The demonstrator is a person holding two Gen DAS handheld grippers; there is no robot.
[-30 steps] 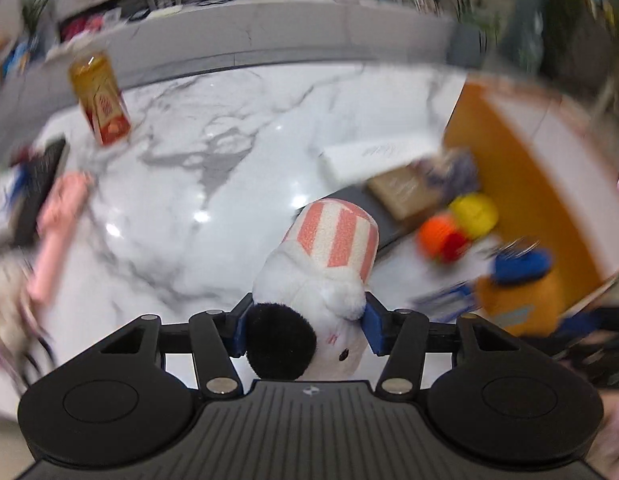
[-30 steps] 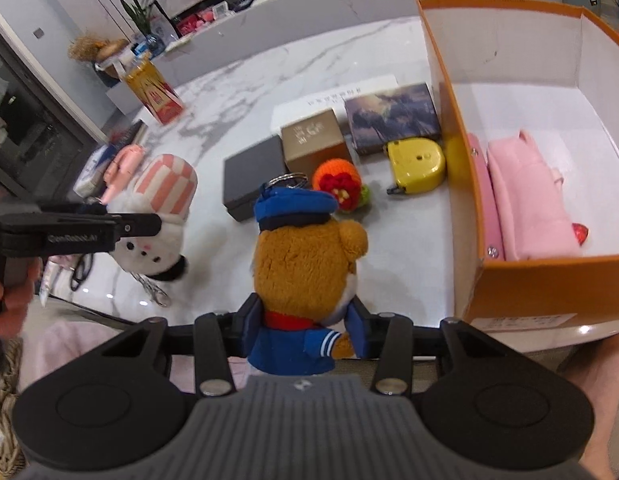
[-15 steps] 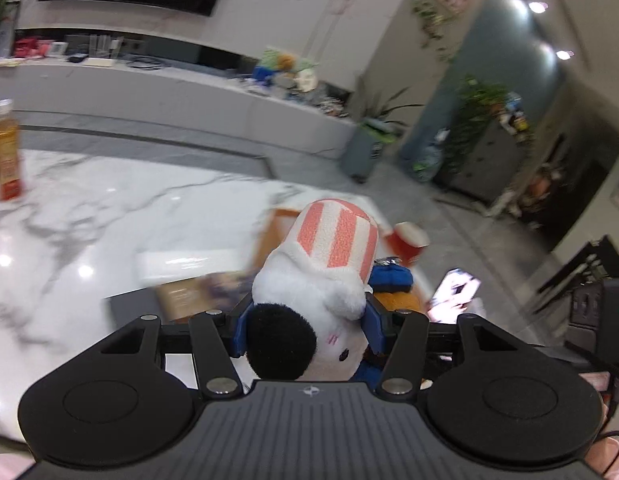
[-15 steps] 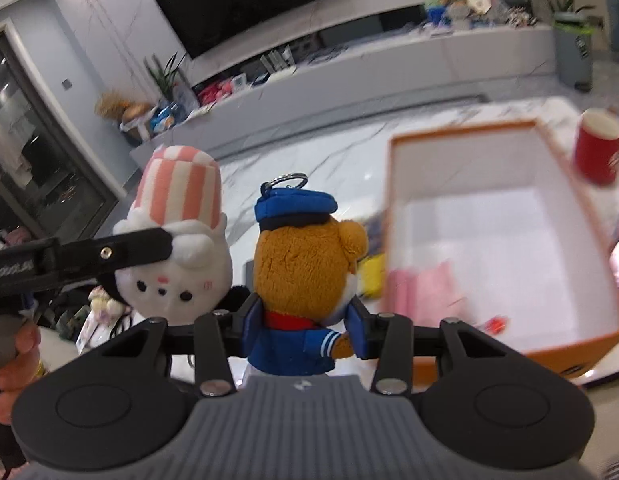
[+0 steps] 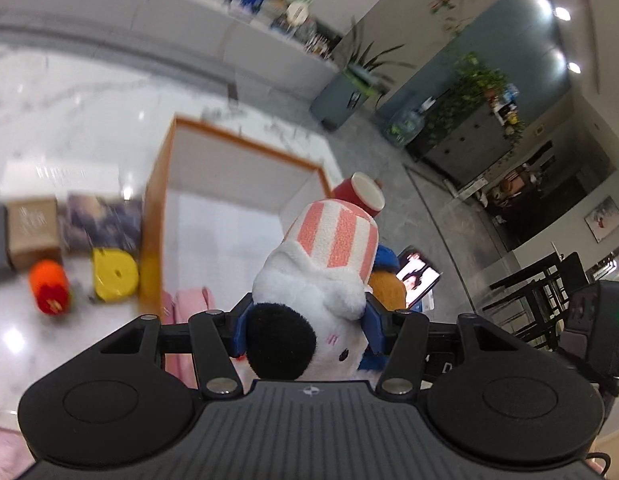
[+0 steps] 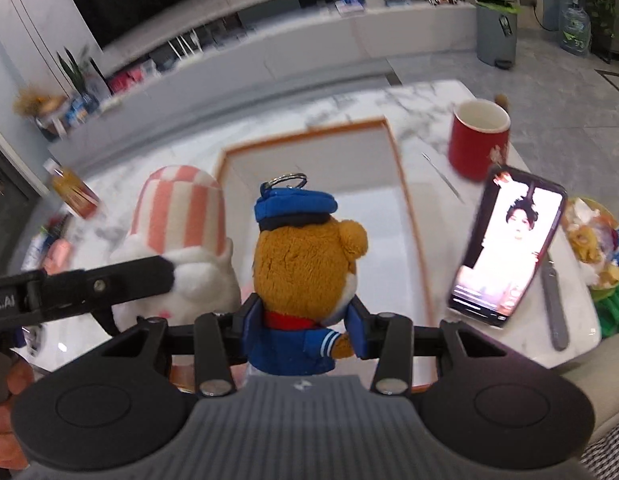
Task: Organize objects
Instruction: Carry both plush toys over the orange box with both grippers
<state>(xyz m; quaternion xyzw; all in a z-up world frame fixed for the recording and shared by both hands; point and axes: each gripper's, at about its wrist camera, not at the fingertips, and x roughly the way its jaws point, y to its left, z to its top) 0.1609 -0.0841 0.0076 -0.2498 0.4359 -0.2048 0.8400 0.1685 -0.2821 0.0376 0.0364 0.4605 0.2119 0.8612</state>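
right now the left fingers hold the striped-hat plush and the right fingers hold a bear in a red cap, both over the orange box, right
Not quite: the bear wears a blue cap, not red, as the right wrist view shows. The rest stands: the left gripper holds the striped-hat plush, the right gripper holds the bear, both over the orange box.

**Two plush toys above the open box**

I see a white plush [image 5: 309,296] with a pink-and-white striped hat and one black ear, upright, clamped at the head. Beside it, nearly touching, a brown bear plush [image 6: 309,256] in a blue cap with a metal key ring and blue sailor jacket, upright, clamped at the torso. Beneath both is the orange-rimmed box [image 5: 165,184] with white interior, open on the marble tabletop [image 5: 69,100]; pink cloth [image 5: 189,300] lies at its near end.
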